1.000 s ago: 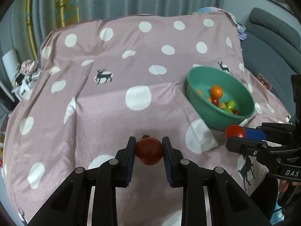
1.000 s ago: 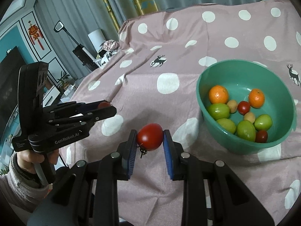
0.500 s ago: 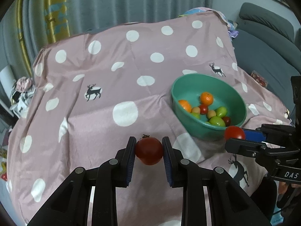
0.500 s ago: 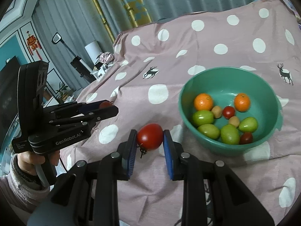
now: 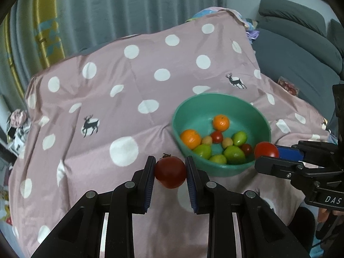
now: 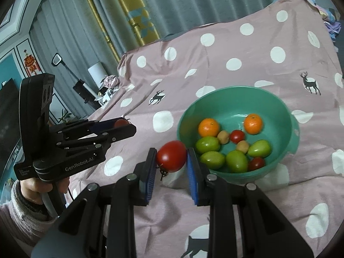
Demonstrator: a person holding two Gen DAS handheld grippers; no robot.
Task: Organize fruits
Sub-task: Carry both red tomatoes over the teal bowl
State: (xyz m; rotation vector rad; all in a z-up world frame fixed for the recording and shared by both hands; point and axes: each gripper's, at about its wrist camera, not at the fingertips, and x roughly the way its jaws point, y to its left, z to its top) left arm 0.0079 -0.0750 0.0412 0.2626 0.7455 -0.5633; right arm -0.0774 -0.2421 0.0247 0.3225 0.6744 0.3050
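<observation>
Dark red tomato [image 5: 170,172] with stem up, clamped off the cloth just left of green bowl [image 5: 217,169]. Brighter red tomato [image 6: 171,158], stem dangling down, clamped at bowl's near-left rim. Oranges, green fruits, small tomatoes inside bowl.

The right gripper [image 5: 277,153], seen to the right of the left gripper's fingers, bore white letters "DAS" on its black body. The left gripper [image 6: 126,125], left of the right gripper's fingers, read "GenRobot.AI"; smaller print beside it was illegible.
</observation>
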